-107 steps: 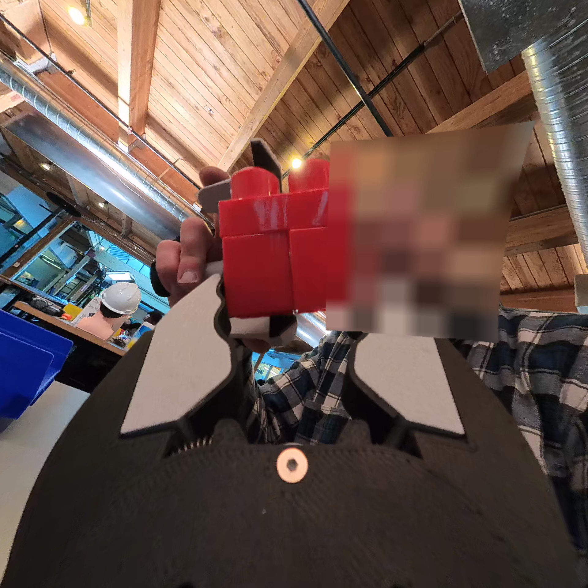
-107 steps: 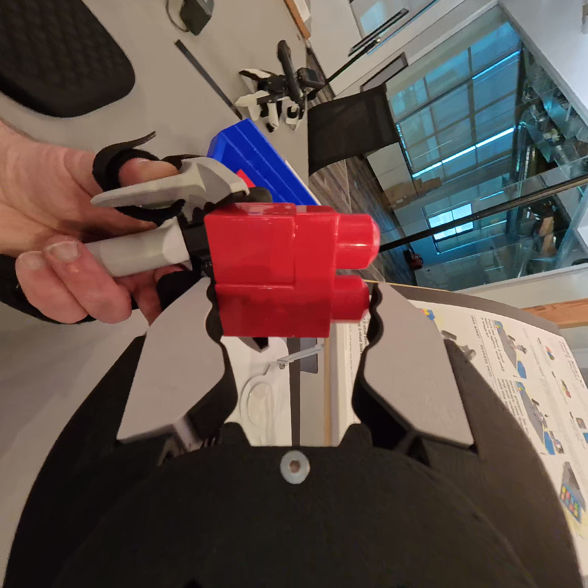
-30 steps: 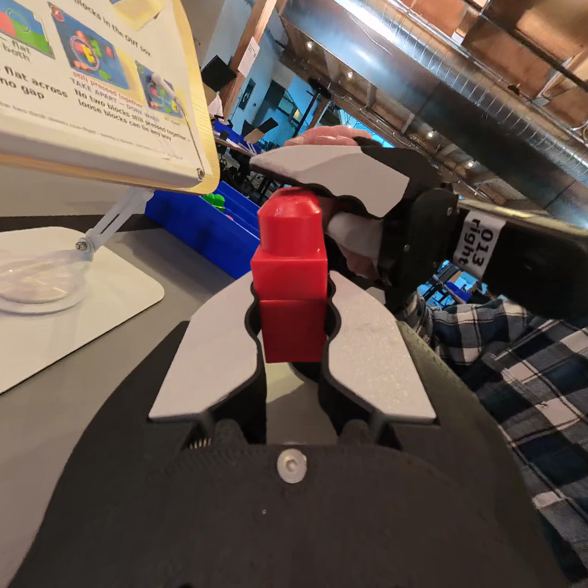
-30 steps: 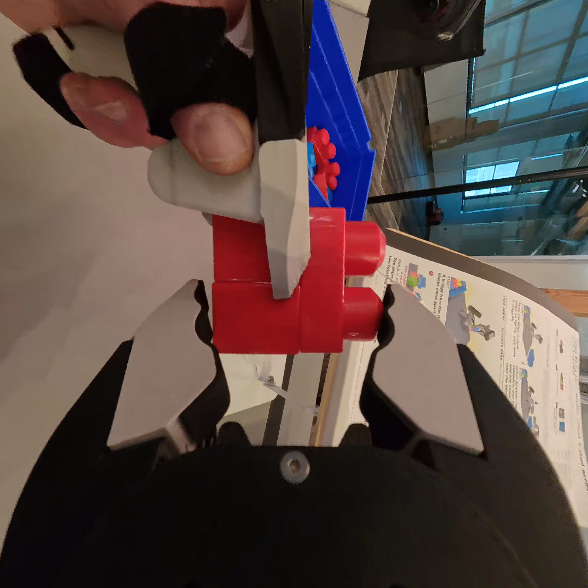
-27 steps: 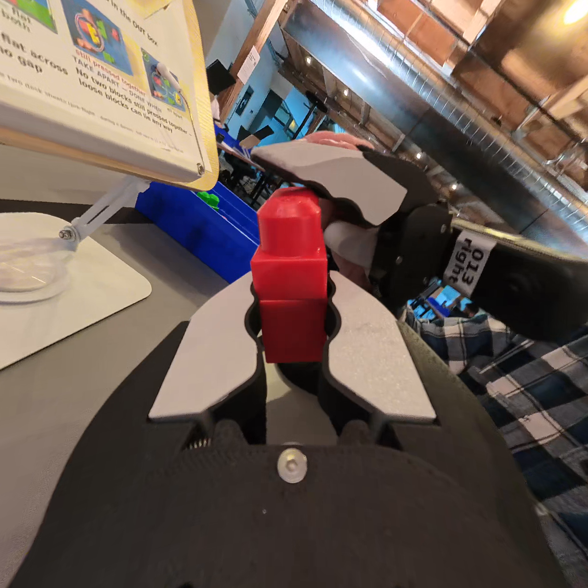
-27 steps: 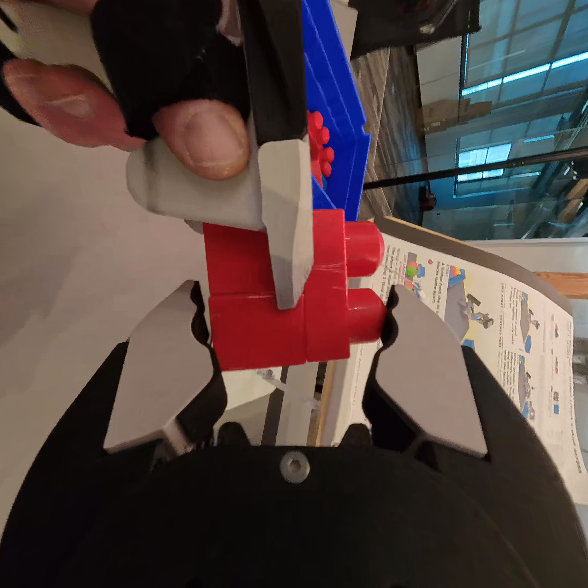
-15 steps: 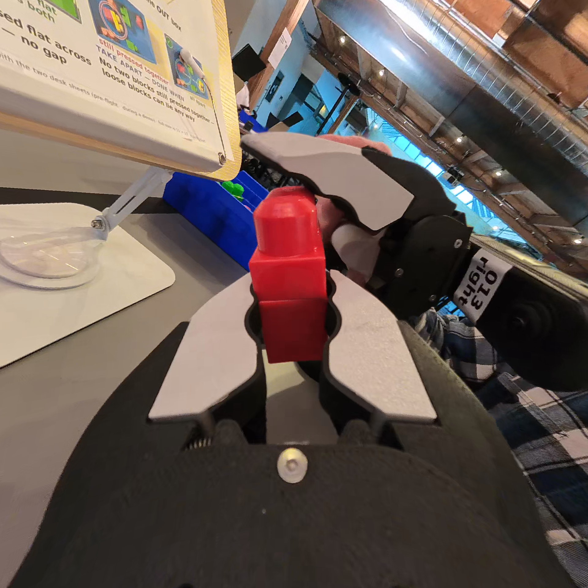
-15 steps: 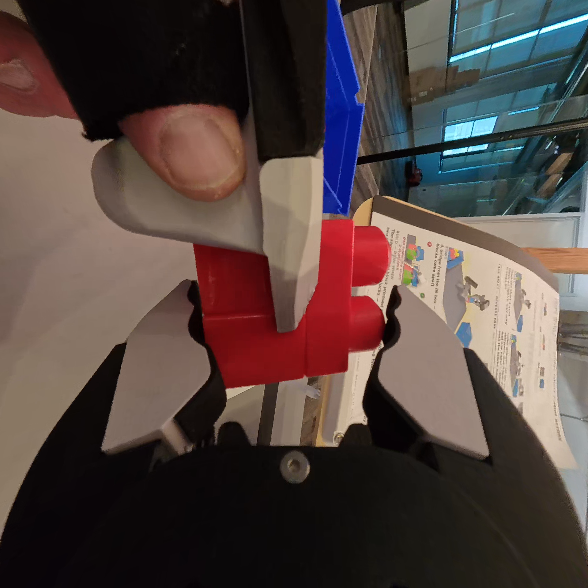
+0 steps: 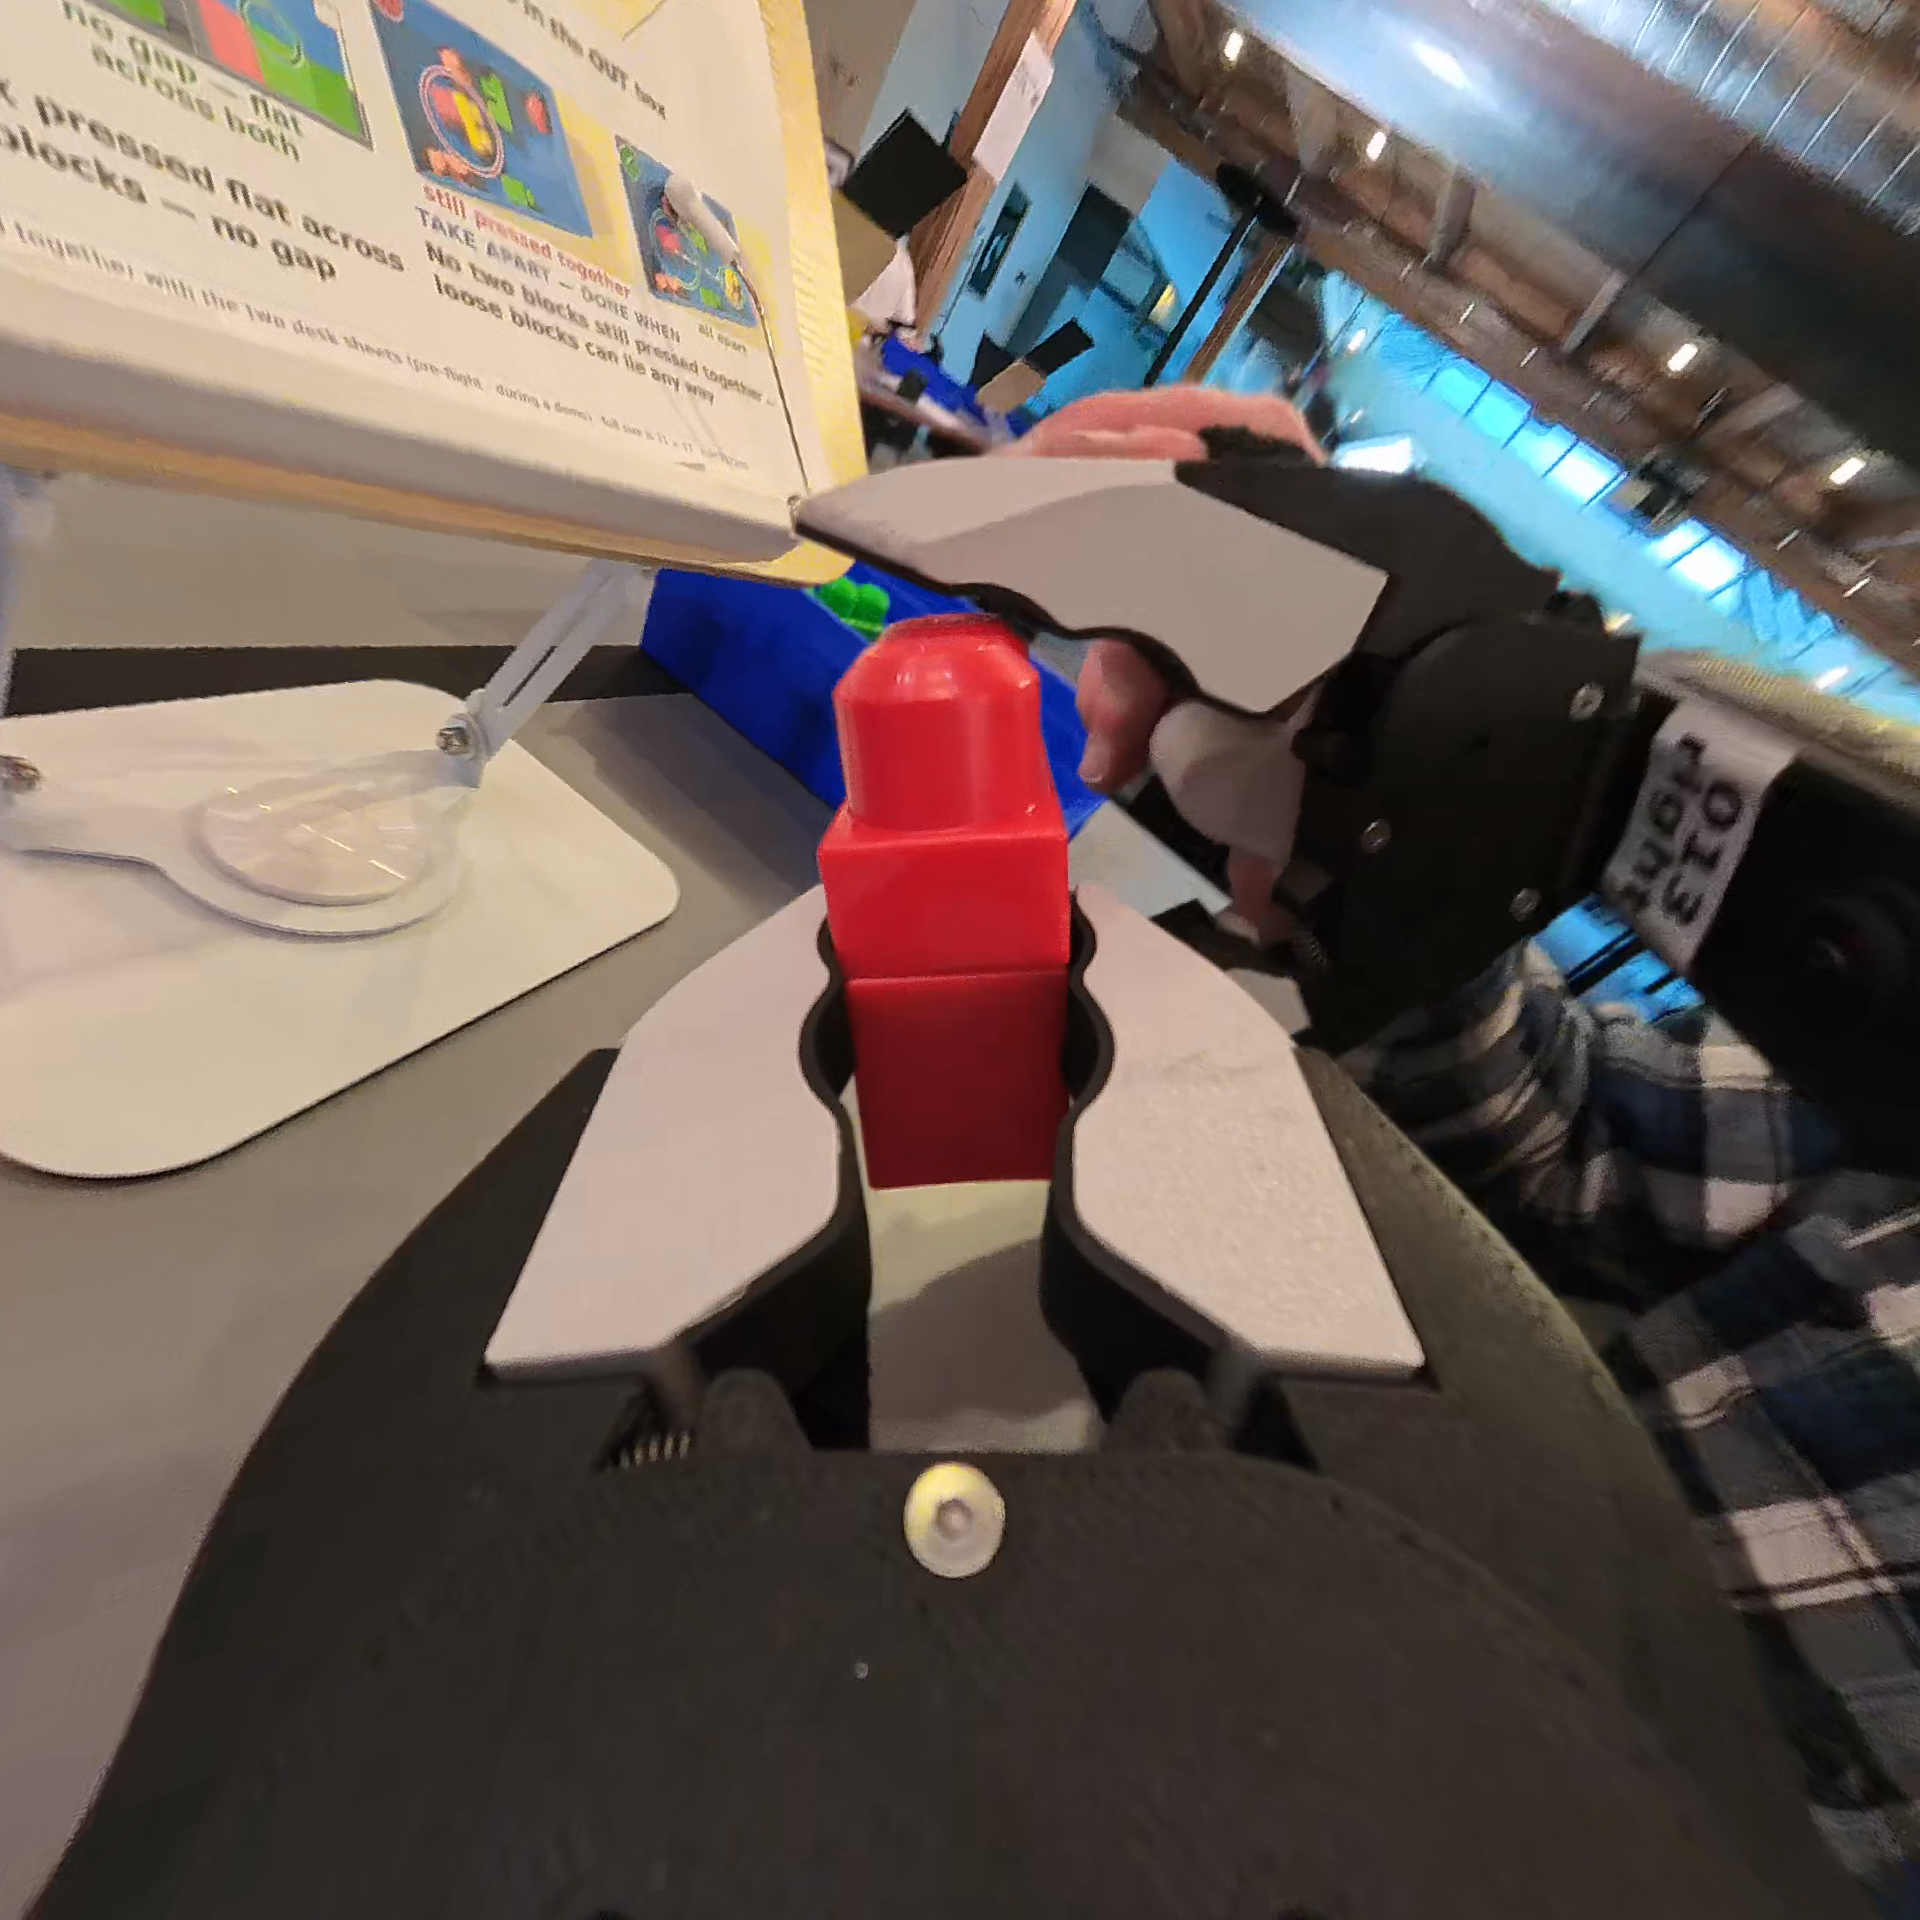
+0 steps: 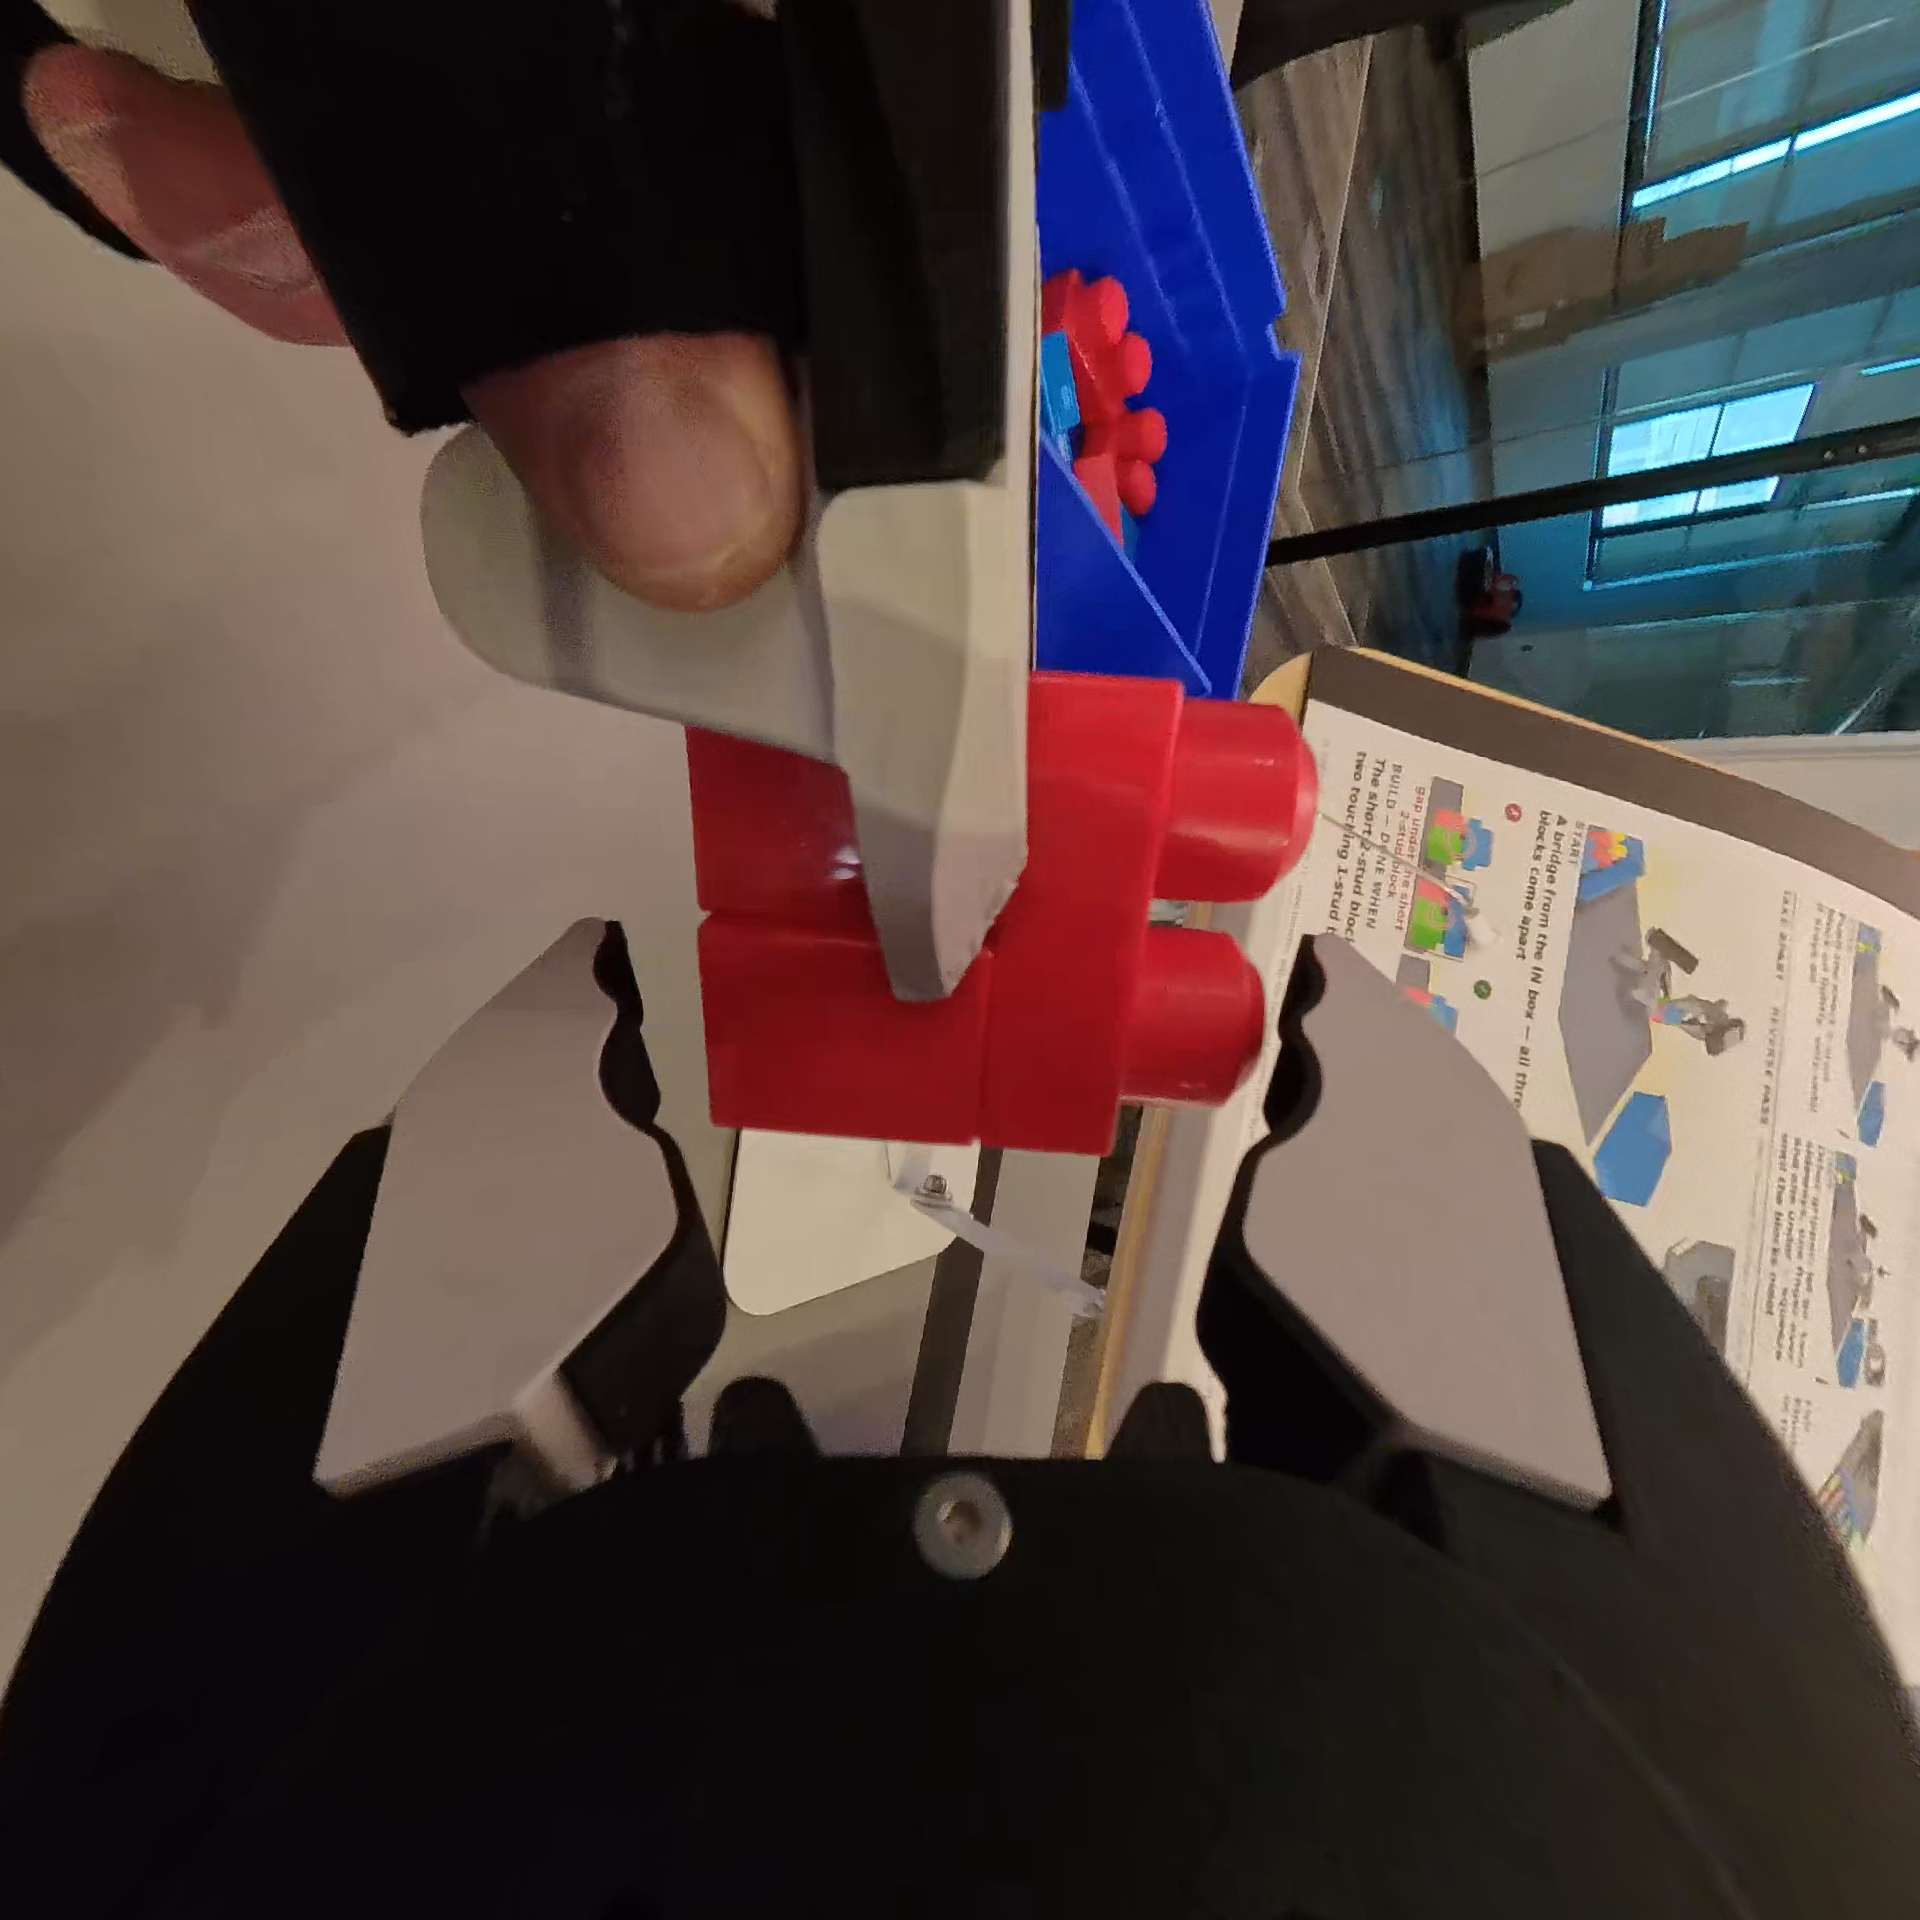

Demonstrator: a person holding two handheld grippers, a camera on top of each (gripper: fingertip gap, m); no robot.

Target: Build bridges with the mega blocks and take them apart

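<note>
A red bridge (image 9: 951,904) of mega blocks is held above the grey table. In the right wrist view it shows as a two-stud block (image 10: 1070,914) pressed onto two short red blocks (image 10: 821,1029). My left gripper (image 9: 951,966) is shut on the red bridge, with both pads pressed on its sides. One of its fingers (image 10: 935,831) crosses the bridge in the right wrist view. My right gripper (image 10: 956,987) is open around the ends of the bridge, with a narrow gap at each pad. One of its fingers (image 9: 1091,561) lies just over the top stud.
A blue bin (image 9: 748,665) behind the bridge holds a green block (image 9: 852,601); the right wrist view shows the bin (image 10: 1153,260) with red and blue blocks. An instruction board (image 9: 416,208) on a white stand base (image 9: 312,987) is close by. A person's plaid sleeve (image 9: 1662,1143) is at the right. My two grippers' fingertips are within a few centimetres of each other.
My right gripper's jaws have widened and its pads have come off the ends of the red bridge. My left gripper has kept its hold on the bridge.
</note>
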